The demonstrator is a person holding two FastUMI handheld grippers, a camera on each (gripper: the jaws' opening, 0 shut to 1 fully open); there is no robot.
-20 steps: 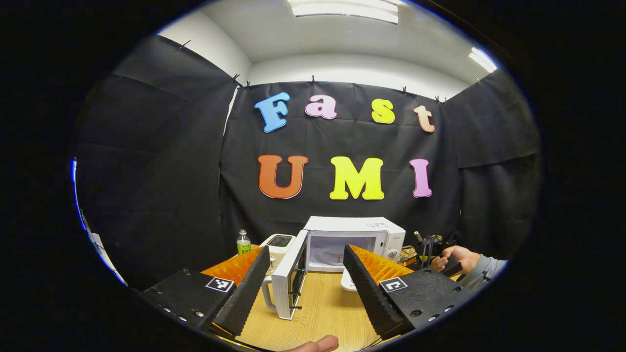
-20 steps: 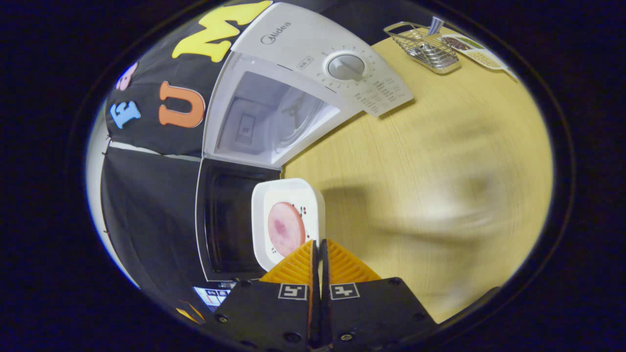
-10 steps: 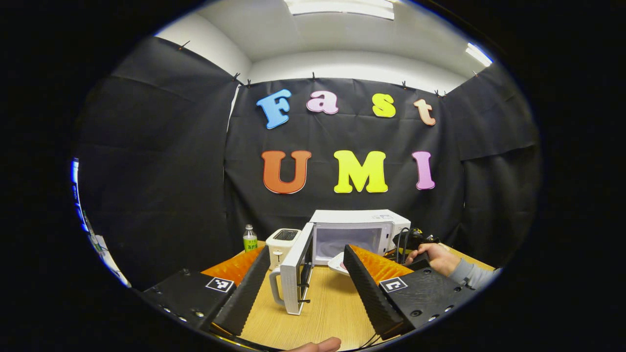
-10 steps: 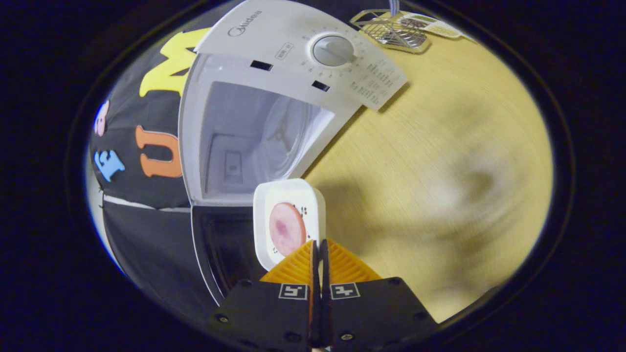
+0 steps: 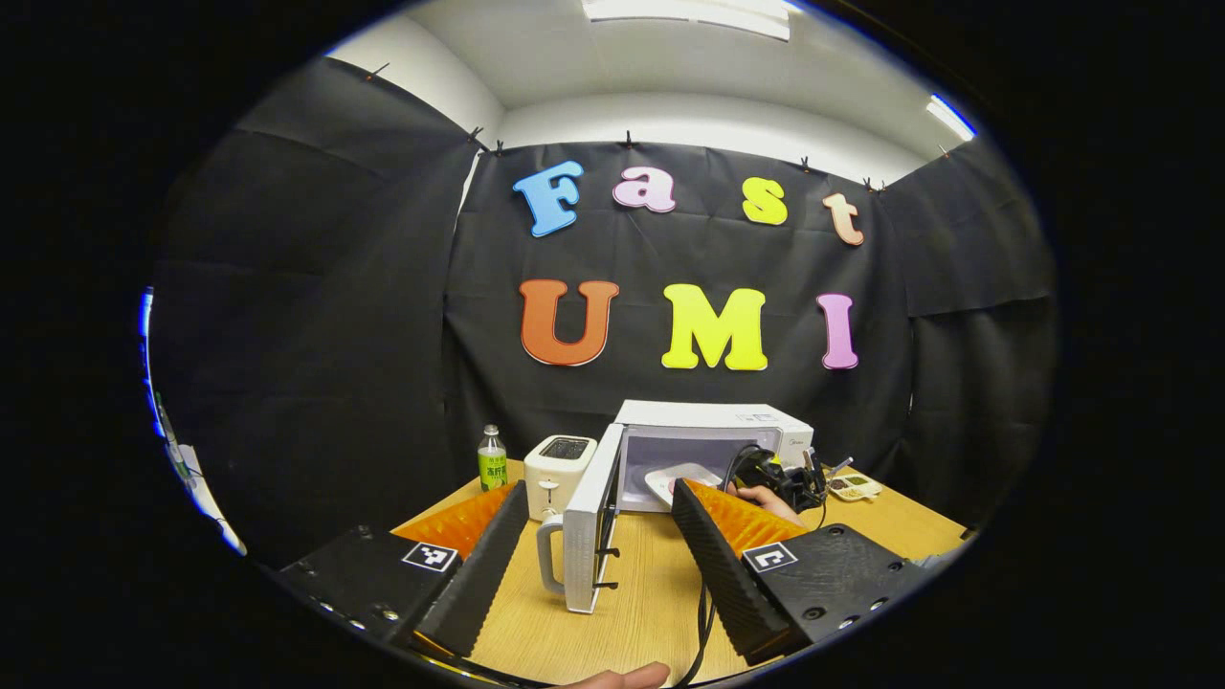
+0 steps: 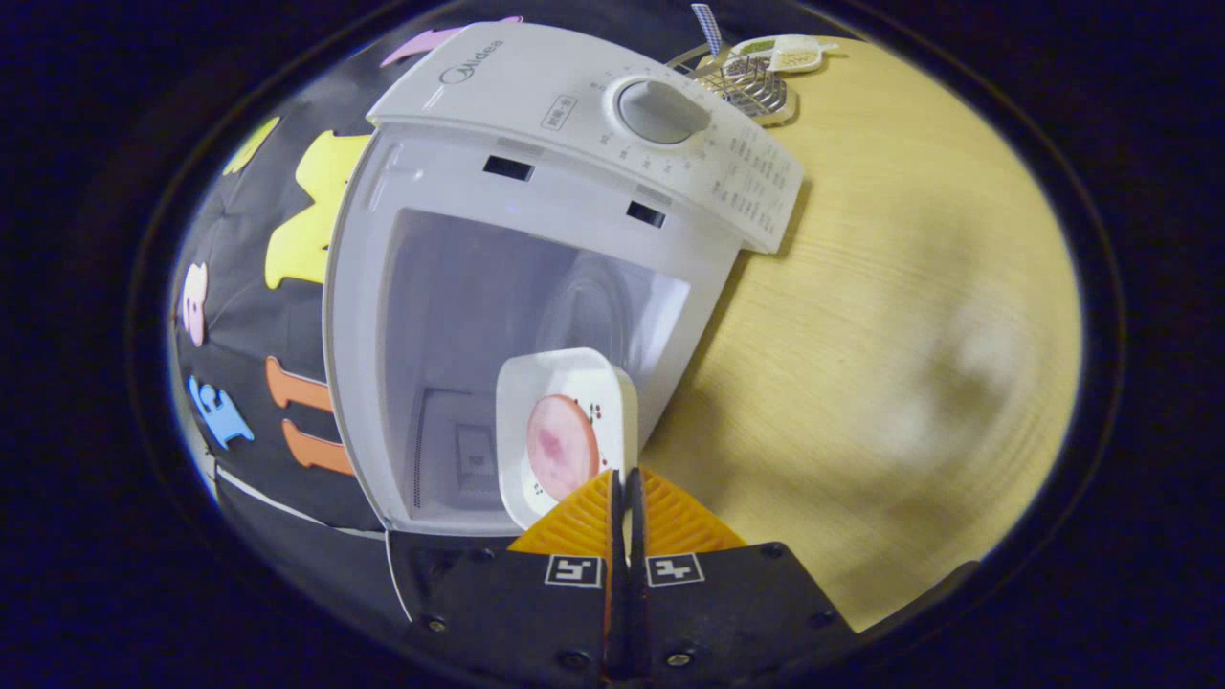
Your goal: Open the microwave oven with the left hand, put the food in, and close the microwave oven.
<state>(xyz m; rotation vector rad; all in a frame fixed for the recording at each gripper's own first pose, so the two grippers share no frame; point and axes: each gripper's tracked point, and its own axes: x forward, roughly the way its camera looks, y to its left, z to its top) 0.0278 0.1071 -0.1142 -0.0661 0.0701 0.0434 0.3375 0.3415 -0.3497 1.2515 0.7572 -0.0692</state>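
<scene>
Entry, taken left to right with the white box-shaped microwave oven (image 5: 713,440) as landmark. Farthest left of the oven, a small green-labelled plastic bottle (image 5: 492,459) is standing on the pale wooden tabletop (image 5: 641,603); between bottle and oven, a white two-slot toaster (image 5: 561,464) is sitting. The oven's white-framed, dark-windowed door (image 5: 586,526) is hanging wide open on the oven's left, edge-on toward the left gripper (image 5: 598,536), whose fingers are standing apart and empty, well short of the door. At the oven's mouth, the right gripper (image 6: 624,502) is gripping the near rim of a white rounded-square dish (image 6: 565,431), its fingers clenched together on that rim. The dish is carrying one round pink slice of meat (image 6: 560,445) with a darker blotch, and is hovering at the threshold of the cavity (image 6: 498,354). The cavity is lying straight ahead of the right gripper along its fingers' line, so that hand is judged the nearer, needing only a forward push. Right of the oven, a wire metal basket (image 6: 746,81) is resting on the tabletop.
</scene>
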